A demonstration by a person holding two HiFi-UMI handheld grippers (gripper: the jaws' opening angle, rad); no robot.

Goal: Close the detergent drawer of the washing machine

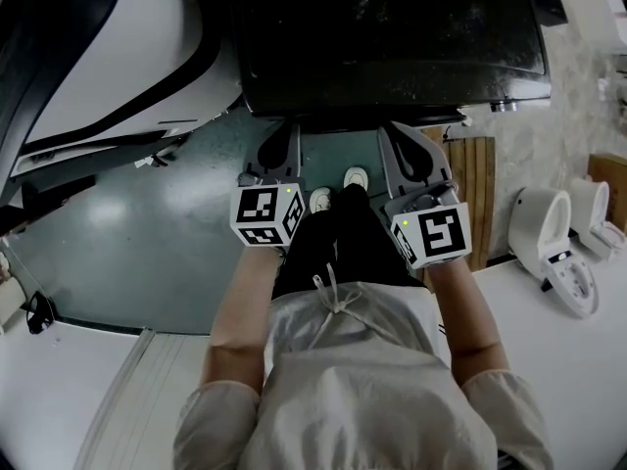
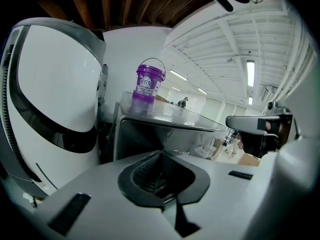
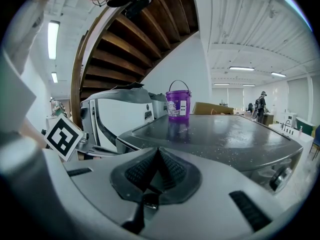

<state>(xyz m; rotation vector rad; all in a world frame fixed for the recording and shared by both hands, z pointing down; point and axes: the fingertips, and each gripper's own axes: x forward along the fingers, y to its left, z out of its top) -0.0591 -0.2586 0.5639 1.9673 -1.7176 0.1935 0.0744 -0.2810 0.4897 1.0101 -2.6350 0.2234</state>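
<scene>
Green floor (image 1: 147,233), white ceiling (image 3: 250,36), strip lights (image 3: 52,39), possibly a wooden stair underside (image 3: 132,36) overhead

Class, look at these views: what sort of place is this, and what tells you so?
Probably a big indoor showroom or test hall for household fixtures: a dark-topped washing machine, white toilets nearby, and long ceiling strip lights over an open floor.

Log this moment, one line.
left hand-held gripper: shut, empty | right hand-held gripper: shut, empty | purple bucket: on washing machine
</scene>
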